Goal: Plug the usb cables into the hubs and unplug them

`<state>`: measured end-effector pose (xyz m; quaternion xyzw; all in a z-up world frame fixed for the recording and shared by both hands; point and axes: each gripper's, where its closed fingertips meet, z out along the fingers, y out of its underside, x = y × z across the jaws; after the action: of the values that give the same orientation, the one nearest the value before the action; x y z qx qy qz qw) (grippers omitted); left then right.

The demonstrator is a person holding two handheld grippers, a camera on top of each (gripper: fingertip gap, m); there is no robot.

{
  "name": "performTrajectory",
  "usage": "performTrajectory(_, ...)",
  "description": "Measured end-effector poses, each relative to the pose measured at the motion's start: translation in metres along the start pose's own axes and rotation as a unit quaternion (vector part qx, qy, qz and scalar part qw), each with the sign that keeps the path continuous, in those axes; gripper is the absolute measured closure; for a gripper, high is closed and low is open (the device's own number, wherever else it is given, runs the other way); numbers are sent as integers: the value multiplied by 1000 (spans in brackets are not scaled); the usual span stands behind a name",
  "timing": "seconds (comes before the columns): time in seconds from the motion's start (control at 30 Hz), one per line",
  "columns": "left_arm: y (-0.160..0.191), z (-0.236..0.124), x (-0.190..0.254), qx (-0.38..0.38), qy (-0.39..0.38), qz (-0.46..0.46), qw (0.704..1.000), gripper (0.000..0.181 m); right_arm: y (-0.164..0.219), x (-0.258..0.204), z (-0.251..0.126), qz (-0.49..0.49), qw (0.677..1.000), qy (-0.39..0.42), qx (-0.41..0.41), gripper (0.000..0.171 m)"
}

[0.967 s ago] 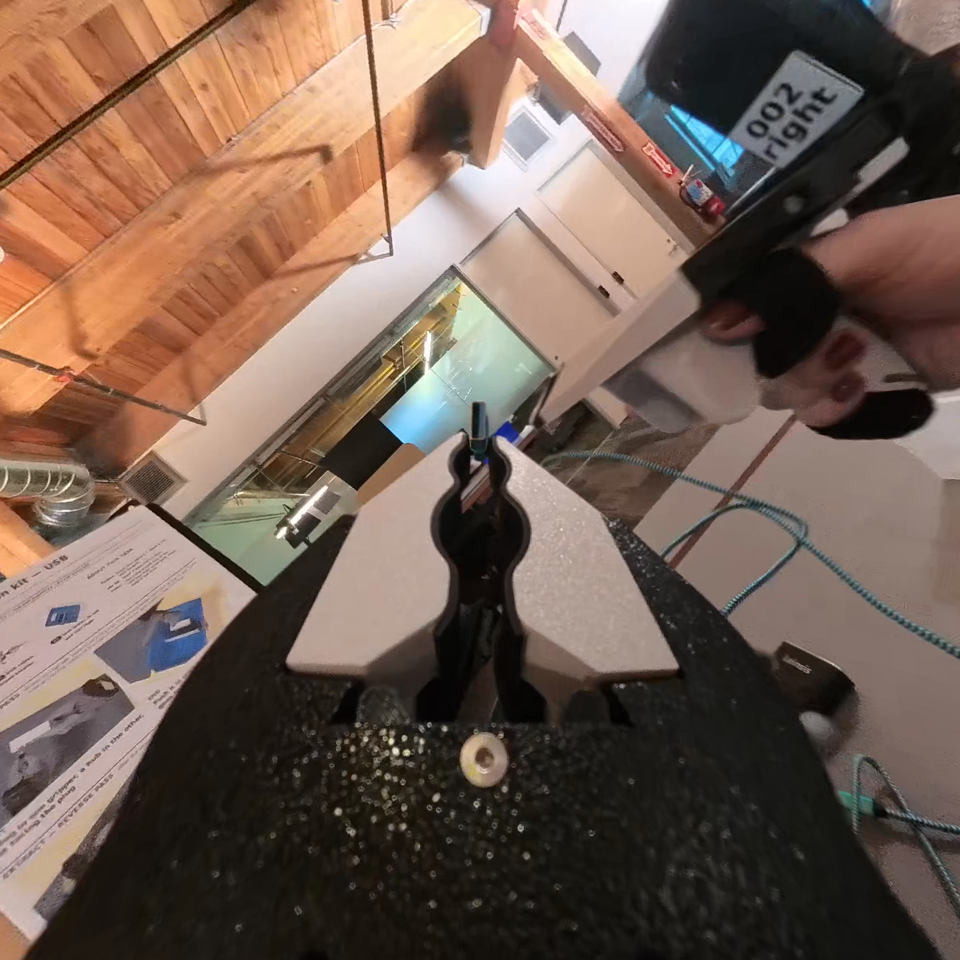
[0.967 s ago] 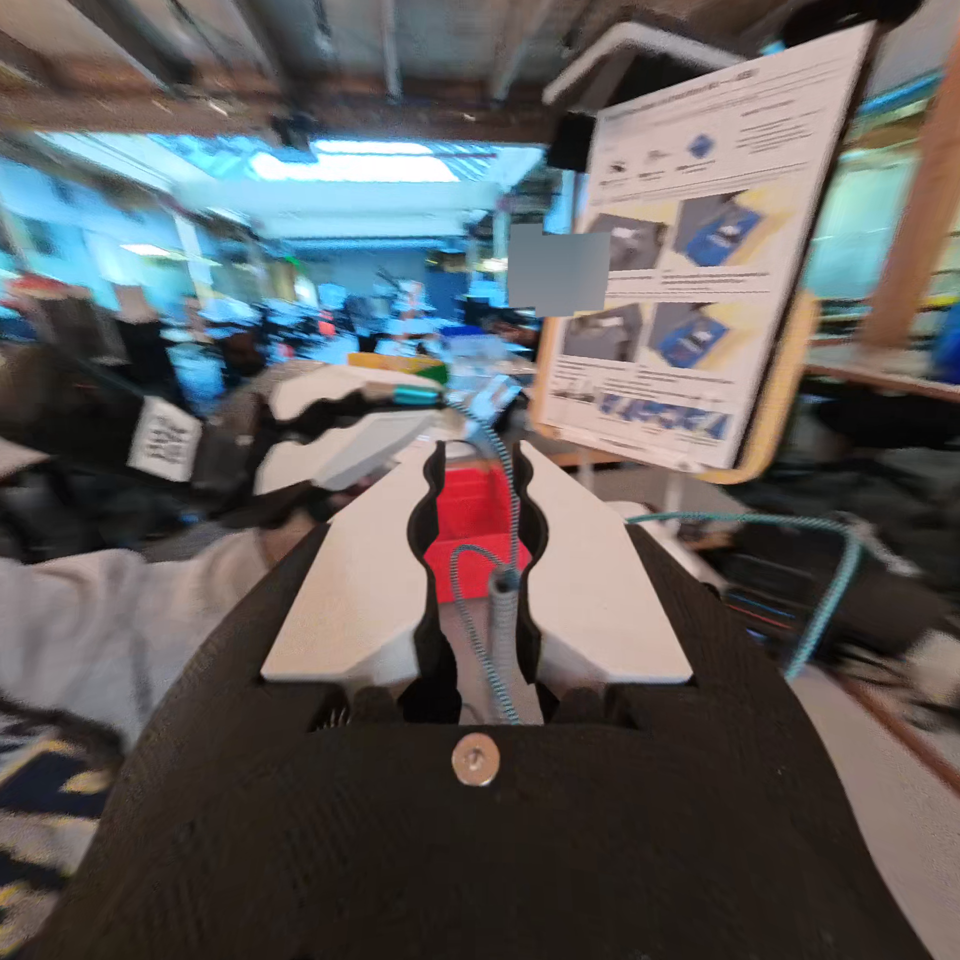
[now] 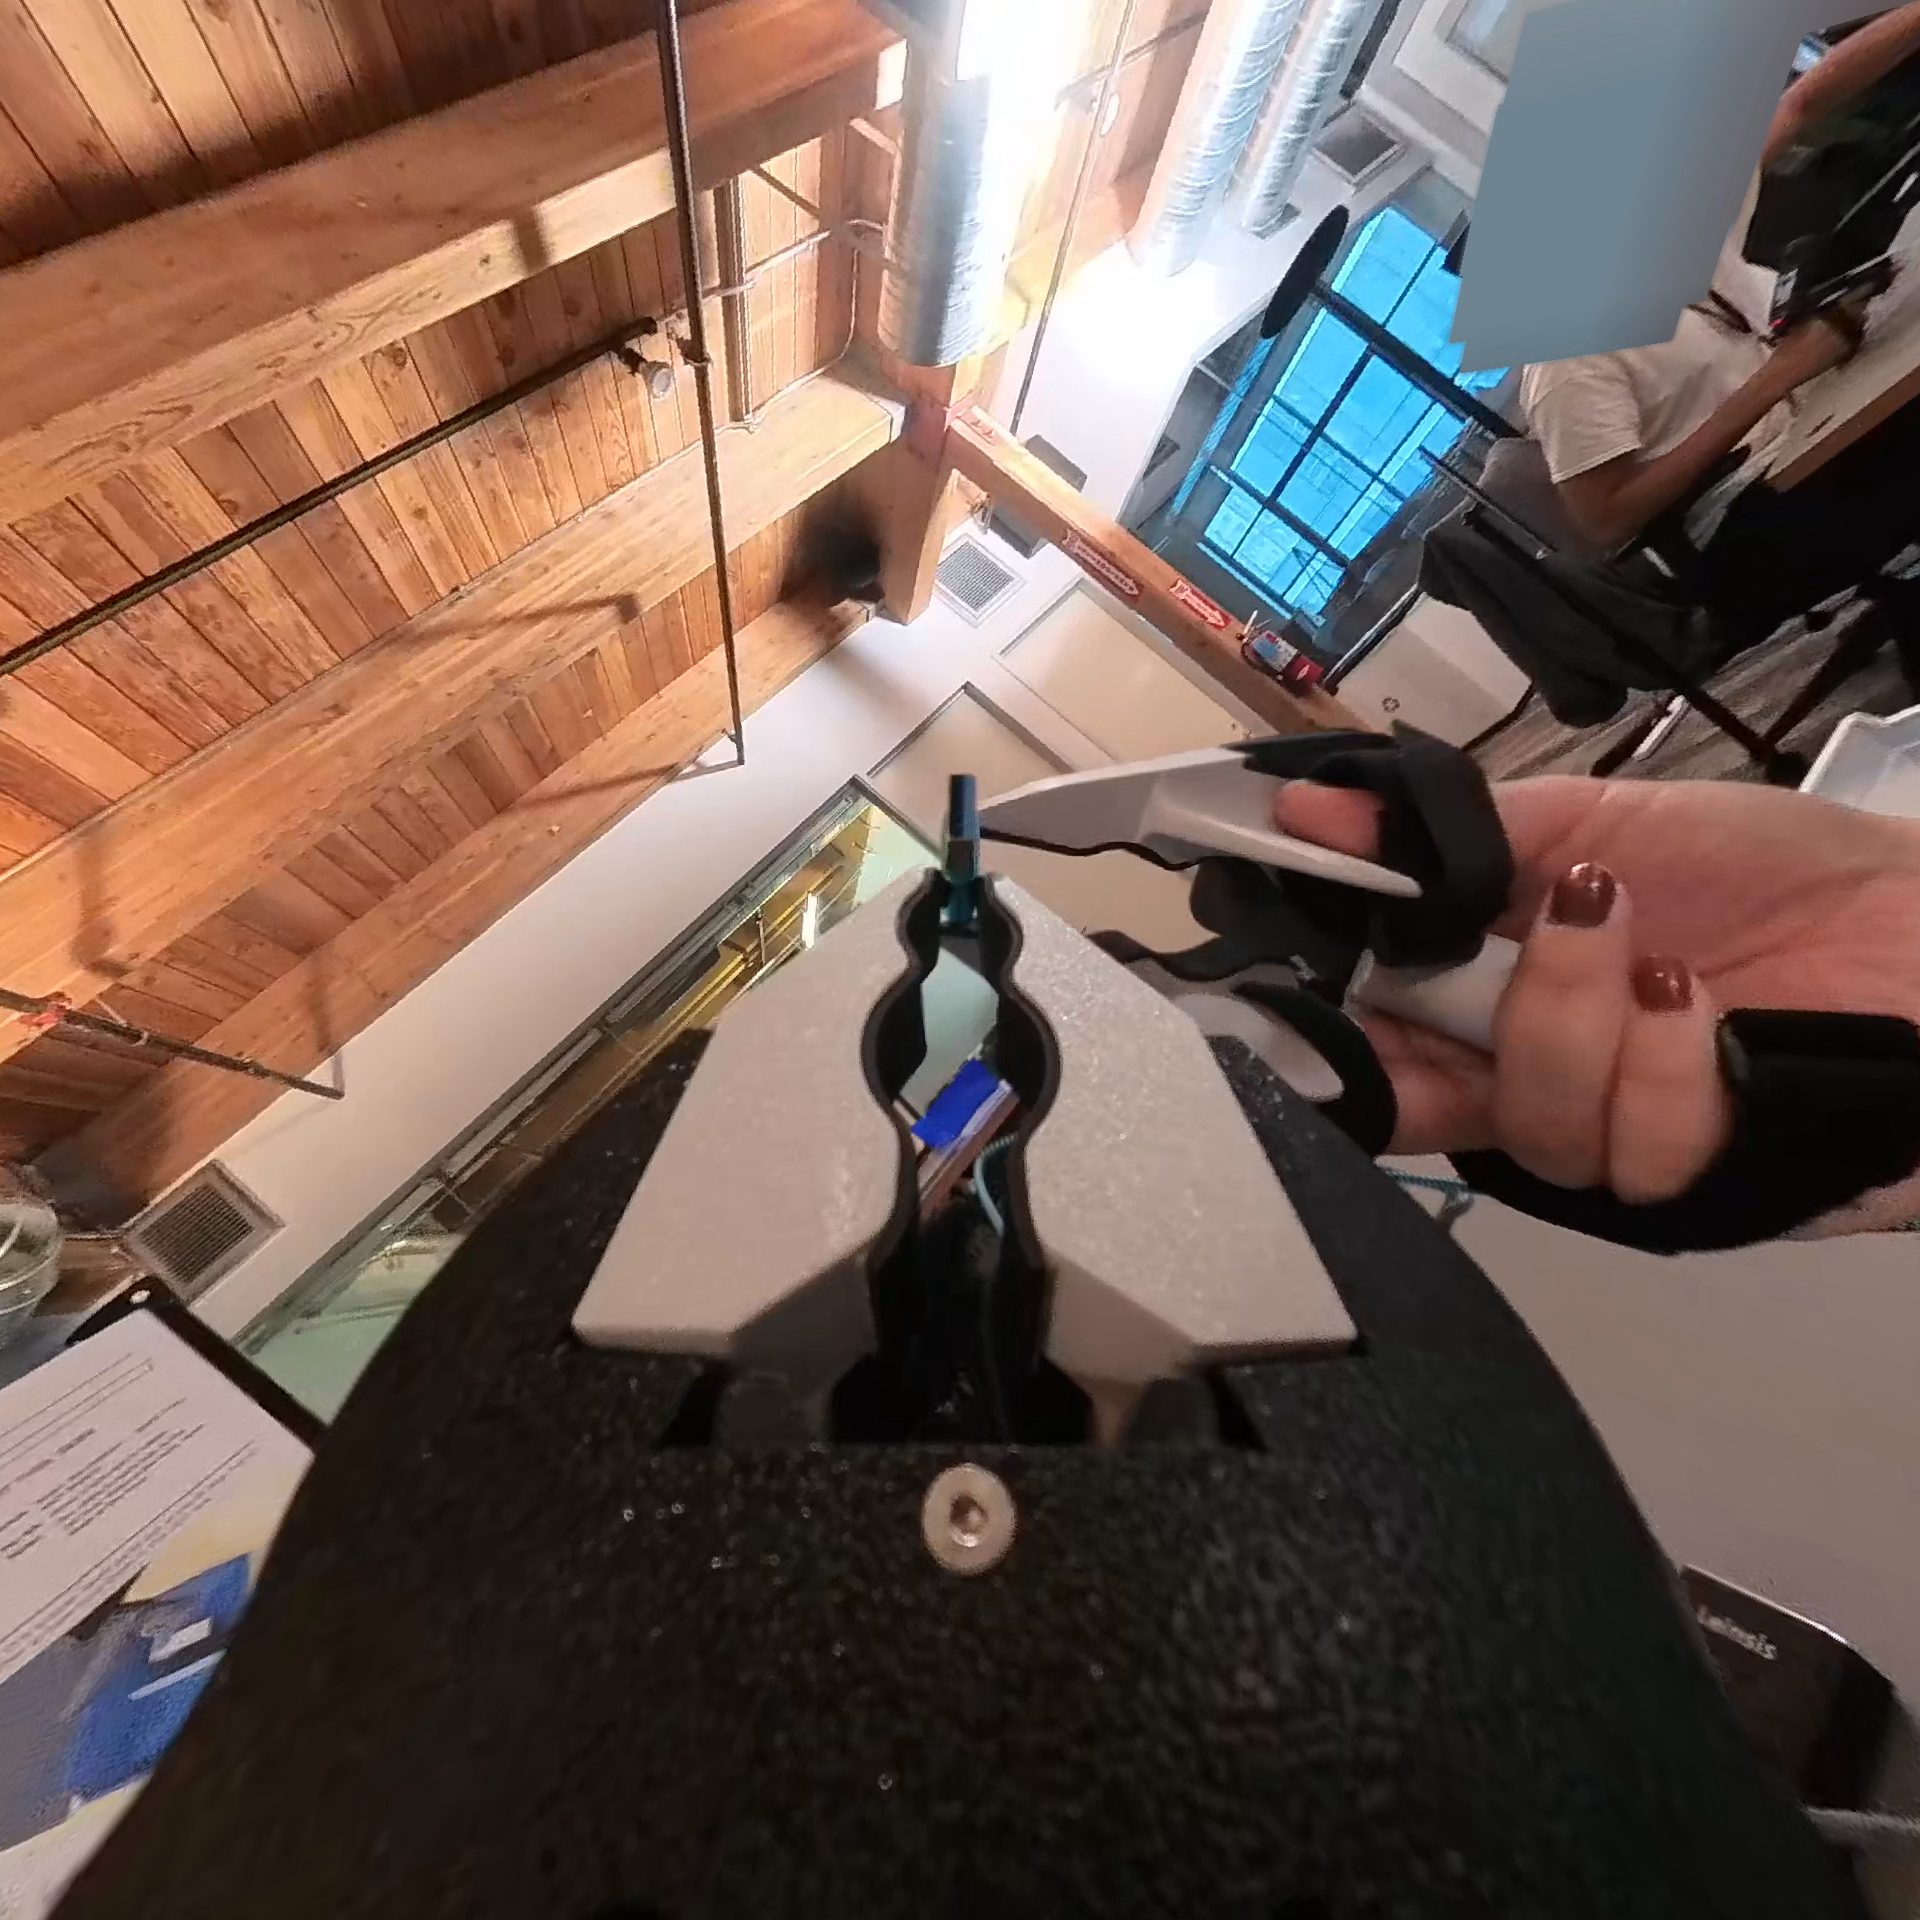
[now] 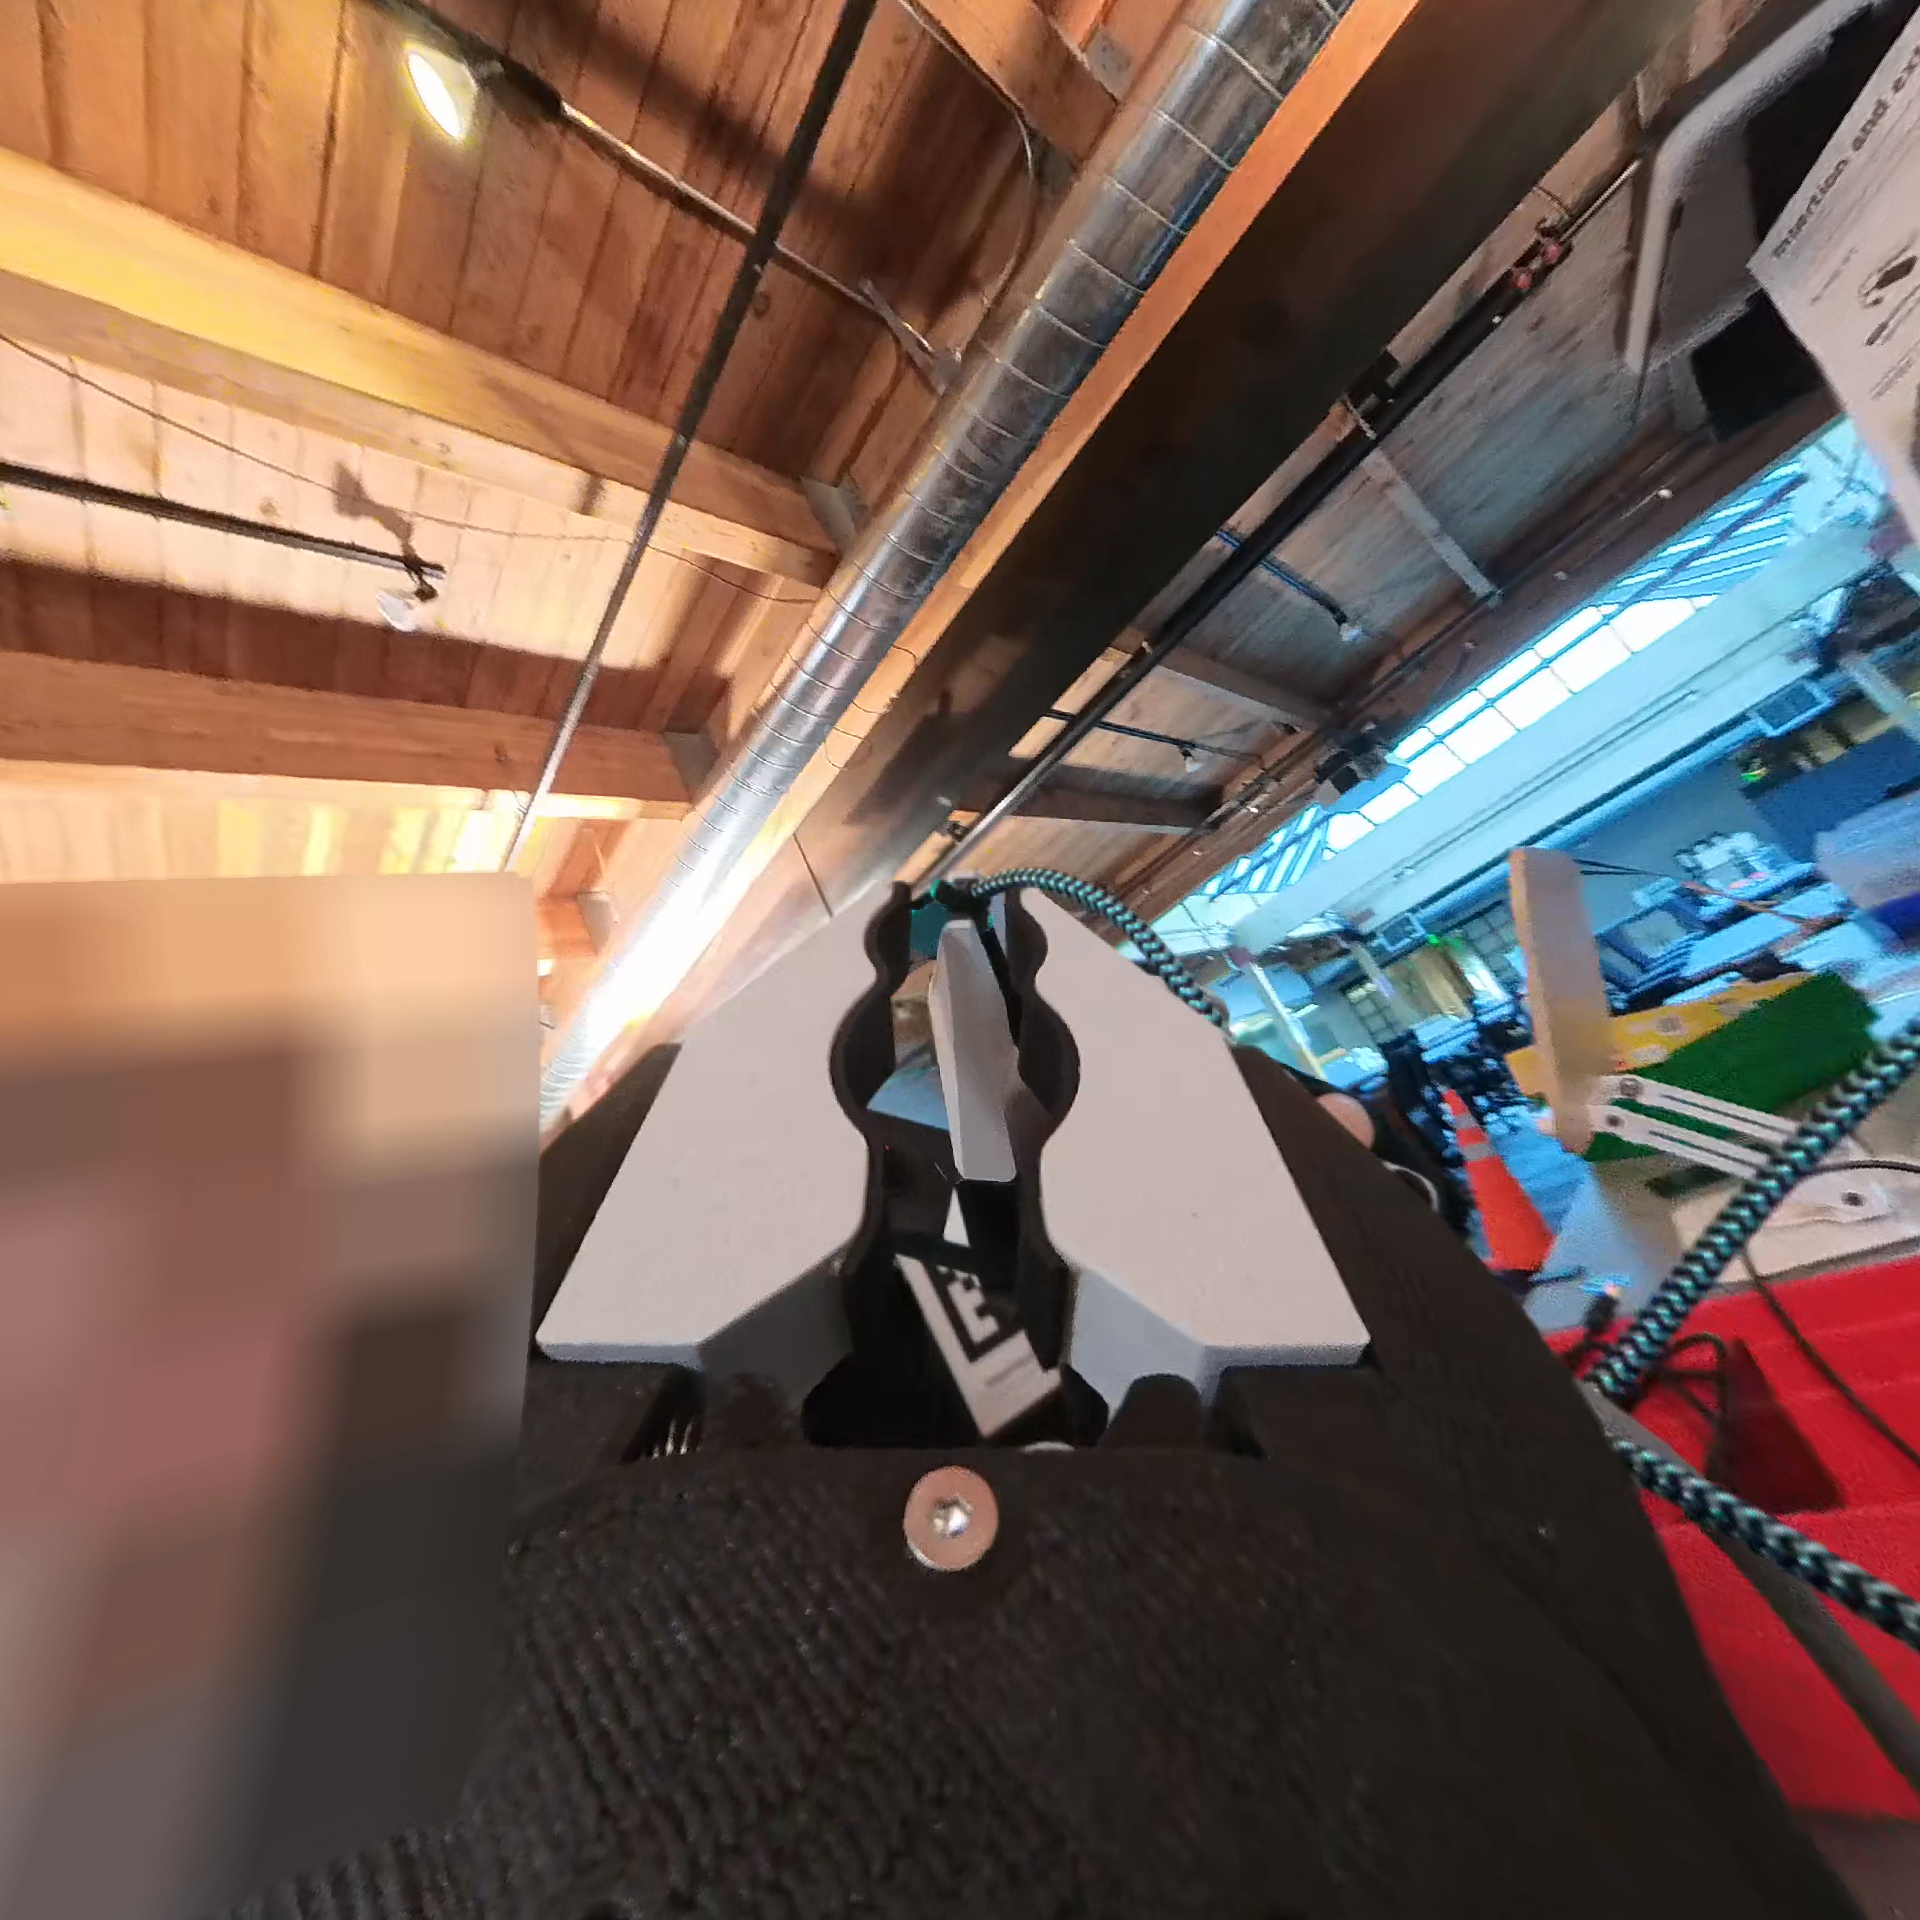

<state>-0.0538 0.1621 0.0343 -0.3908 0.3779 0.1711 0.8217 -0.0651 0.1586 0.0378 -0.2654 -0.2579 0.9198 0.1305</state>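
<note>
Mid-air handover: your left gripper [image 3: 961, 902] pinches the plug [image 3: 962, 847], your right gripper [image 3: 992, 826] closes on it from three o'clock; next, regrip squarely.

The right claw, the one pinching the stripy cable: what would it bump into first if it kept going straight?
Probably the left claw's finger, which sits right at the right claw tips, though depth is unclear.

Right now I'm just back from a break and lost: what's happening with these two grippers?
A person holds a gripper in each hand, both raised toward the wooden ceiling. The left gripper is shut on a teal USB plug that sticks out past its fingers. The right gripper has its tips at that same plug, fingers nearly closed; whether it grips is unclear. The braided teal cable trails off it. No plug is in a hub.
</note>
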Motion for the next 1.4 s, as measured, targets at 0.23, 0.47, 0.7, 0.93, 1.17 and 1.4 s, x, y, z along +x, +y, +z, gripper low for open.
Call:
performTrajectory(0.23,-4,-12,-5,28,-22,-15,999,177,11,-3,8,19,999,-25,-17,147)
performTrajectory(0.47,-7,-20,-15,57,-64,-23,996,177,16,2,19,90,995,-53,1,141)
performTrajectory(0.7,-6,-19,-16,54,-61,-9,997,177,9,10,16,118,991,-54,23,133)
performTrajectory(0.93,-18,-24,-13,97,-46,-40,993,177,9,3,19,161,981,-100,32,143)
performTrajectory(1.17,-20,-33,-29,132,-67,-106,983,177,27,5,27,168,982,-84,-19,131)
performTrajectory(1.4,-22,-36,-44,149,-73,-117,979,177,35,11,33,192,978,-80,-25,121)
